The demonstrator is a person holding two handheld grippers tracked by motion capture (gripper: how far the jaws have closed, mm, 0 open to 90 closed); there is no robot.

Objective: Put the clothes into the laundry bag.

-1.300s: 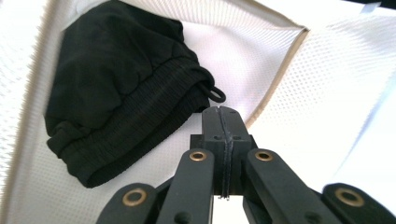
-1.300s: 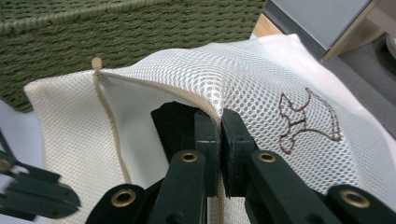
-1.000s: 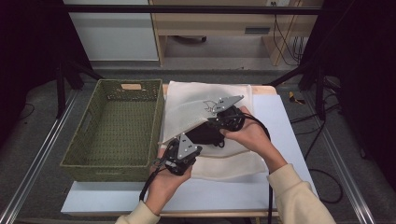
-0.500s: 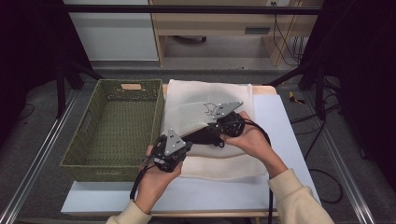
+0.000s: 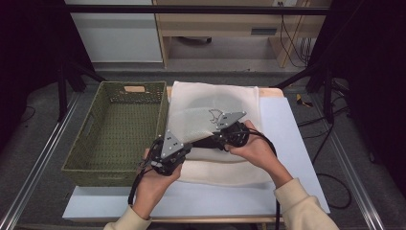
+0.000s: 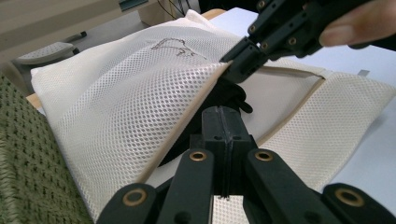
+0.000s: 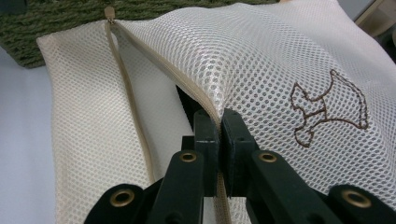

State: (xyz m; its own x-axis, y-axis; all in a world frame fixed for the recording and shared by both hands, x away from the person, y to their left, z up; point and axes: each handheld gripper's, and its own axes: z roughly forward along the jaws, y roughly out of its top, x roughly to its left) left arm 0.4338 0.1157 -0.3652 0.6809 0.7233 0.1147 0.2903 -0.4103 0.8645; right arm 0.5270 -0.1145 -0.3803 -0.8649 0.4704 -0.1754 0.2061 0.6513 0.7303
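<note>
A cream mesh bag point(image 5: 215, 98) with a brown dog outline point(image 7: 327, 109) lies on the white table point(image 5: 287, 143). Its zip point(image 7: 135, 116) is undone. My right gripper point(image 5: 198, 140) is shut on the upper edge of the zip opening point(image 7: 219, 121) and holds it raised off the lower layer. The left gripper point(image 5: 184, 147) sits just in front of that opening with its jaws pressed together point(image 6: 224, 116) and nothing visible between them. Something dark point(image 6: 231, 93) lies inside the bag behind the left jaws. In the left gripper view, the right gripper point(image 6: 238, 63) pinches the mesh edge above.
A green woven basket point(image 5: 72, 163) stands to the left of the bag, touching its edge, with nothing inside. Metal rails run along both sides of the table. Bare white tabletop lies to the right of the bag and along the front.
The left gripper has drawn back to the left, towards the basket's near corner. The right gripper has kept its hold on the raised bag edge, shifting slightly.
</note>
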